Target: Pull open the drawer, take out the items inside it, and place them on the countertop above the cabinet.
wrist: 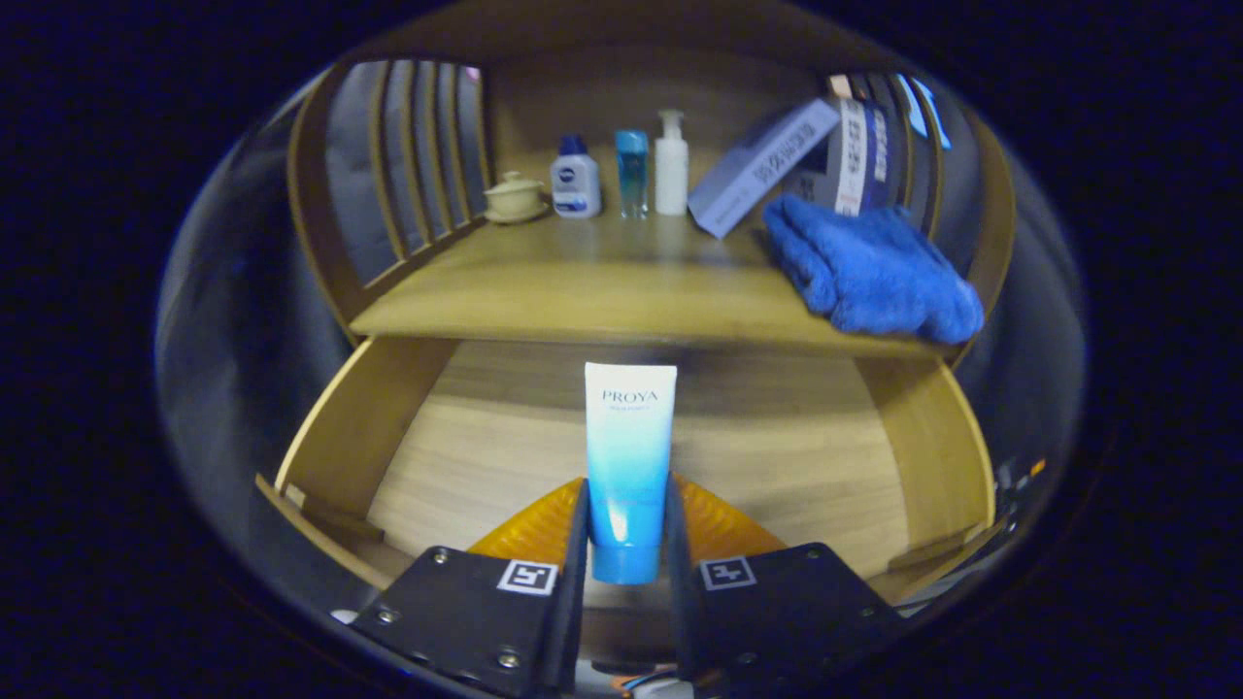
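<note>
One smooth tapered plastic tube (629, 466) clamped between the tool (627, 505) fingers, above open wooden drawer (505, 447)

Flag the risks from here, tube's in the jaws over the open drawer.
1. The gripper pinches the tube near its cap end only; most of it sticks out ahead, so it could pivot or slip.
2. The countertop edge overhangs the drawer; lifting straight up may clip the tube's tip.
3. The towel and box crowd one side; place mid-counter.
</note>
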### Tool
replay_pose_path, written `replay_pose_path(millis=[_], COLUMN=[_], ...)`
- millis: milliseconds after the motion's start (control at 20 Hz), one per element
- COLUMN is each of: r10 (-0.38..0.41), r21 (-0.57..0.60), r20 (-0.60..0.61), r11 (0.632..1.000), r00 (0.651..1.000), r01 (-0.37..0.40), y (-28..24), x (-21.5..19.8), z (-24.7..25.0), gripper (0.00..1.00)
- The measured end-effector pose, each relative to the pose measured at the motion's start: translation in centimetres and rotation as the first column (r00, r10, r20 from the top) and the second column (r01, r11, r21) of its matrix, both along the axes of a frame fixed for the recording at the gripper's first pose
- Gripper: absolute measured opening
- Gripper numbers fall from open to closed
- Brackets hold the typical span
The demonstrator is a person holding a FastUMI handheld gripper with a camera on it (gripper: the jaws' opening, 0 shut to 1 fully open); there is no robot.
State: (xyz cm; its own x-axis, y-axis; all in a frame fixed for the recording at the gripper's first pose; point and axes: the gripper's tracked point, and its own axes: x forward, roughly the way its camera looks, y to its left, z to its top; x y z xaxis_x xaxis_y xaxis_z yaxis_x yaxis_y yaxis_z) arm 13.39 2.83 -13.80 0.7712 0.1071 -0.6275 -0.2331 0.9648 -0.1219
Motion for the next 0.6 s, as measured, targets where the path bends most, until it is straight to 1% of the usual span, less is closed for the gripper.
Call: replay_pose_path(millis=[100, 150, 250, 350, 500, 550, 600], r10=[0.038, 0.046, 0.048, 0.044, -0.003, -0.018, -0.037], r21=[-0.027, -0.02, -0.008, 0.011, 0.063, 0.072, 0.088], r20=[0.103, 0.142, 0.218, 0.269, 0.332, 0.357, 0.397], r11=[0.999, 0.999, 0.999, 0.999, 0.998, 0.997, 0.996], r00=[0.994, 0.989, 0.975, 0.962, 0.943, 0.934, 0.917], r01=[-0.036, -0.044, -0.047, -0.049, -0.019, -0.008, 0.002], y=[0.0, 0.3, 0.5, 0.1, -0.9, -1.2, -1.4], x=[-0.9, -1.1, -1.4, -1.5, 0.2, 1.0, 1.9], z=[2.7, 3.8, 6.4, 8.7, 12.0, 13.5, 15.2], gripper=[0.39, 0.39, 0.39, 0.39, 0.39, 0.39, 0.39])
